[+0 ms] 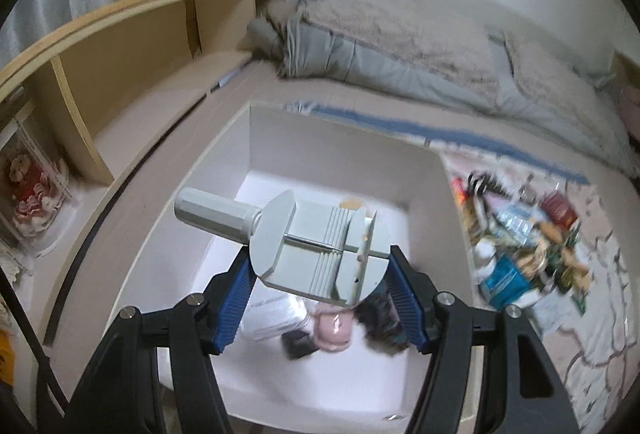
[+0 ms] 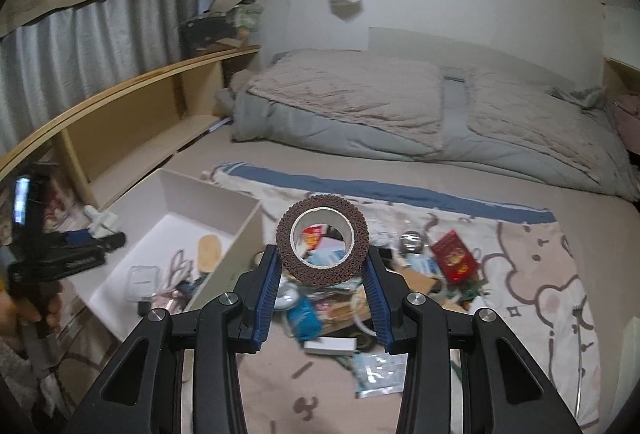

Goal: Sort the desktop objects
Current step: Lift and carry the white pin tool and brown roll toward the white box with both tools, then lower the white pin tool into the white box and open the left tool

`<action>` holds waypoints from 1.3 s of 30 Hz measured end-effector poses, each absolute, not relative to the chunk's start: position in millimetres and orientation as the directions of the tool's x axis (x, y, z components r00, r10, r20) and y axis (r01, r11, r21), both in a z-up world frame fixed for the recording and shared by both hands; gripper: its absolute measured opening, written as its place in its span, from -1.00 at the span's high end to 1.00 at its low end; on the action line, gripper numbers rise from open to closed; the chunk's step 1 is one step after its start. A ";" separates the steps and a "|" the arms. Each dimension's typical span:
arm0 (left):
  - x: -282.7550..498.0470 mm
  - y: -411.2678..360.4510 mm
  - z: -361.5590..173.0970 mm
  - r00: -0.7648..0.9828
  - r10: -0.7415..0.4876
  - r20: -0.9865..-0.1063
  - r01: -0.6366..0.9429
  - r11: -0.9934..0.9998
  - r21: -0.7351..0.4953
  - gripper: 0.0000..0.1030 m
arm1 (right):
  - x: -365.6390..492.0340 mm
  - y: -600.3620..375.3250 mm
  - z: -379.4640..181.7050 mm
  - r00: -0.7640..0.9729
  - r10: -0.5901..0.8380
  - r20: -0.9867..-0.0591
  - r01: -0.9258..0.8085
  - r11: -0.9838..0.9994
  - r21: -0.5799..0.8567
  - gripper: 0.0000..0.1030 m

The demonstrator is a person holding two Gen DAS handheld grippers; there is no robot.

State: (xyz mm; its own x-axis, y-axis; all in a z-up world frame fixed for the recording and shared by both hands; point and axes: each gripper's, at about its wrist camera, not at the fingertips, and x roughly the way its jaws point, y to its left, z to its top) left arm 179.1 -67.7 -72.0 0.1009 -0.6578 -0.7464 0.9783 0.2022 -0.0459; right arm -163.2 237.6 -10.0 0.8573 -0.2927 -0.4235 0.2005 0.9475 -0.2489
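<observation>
Left gripper (image 1: 322,276) clamps grey tool (image 1: 316,246), handle pointing up-left over box (image 1: 344,138)

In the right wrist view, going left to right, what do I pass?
Left gripper holding a grey tool → white box → brown tape roll in the right gripper → red packet.

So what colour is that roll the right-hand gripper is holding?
The roll is dark brown outside with a white inner core, clearest in the right wrist view.
</observation>
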 end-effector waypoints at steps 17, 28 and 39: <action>127.5 -71.5 -140.2 -0.047 -0.383 -0.922 0.998 0.020 -0.059 -0.25 | -162.9 274.0 -25.0 0.875 -0.200 -0.441 0.063 0.950 -0.306 0.20; 115.8 -73.4 -145.4 -0.005 -0.392 -0.920 1.000 -0.010 -0.002 -0.46 | -159.1 273.0 -30.4 0.869 -0.171 -0.464 0.028 0.954 -0.300 0.20; 119.4 -69.0 -112.0 -0.011 -0.516 -0.857 1.000 0.002 -0.014 -0.56 | -150.5 281.9 -36.2 0.869 -0.117 -0.480 -0.028 0.958 -0.285 0.20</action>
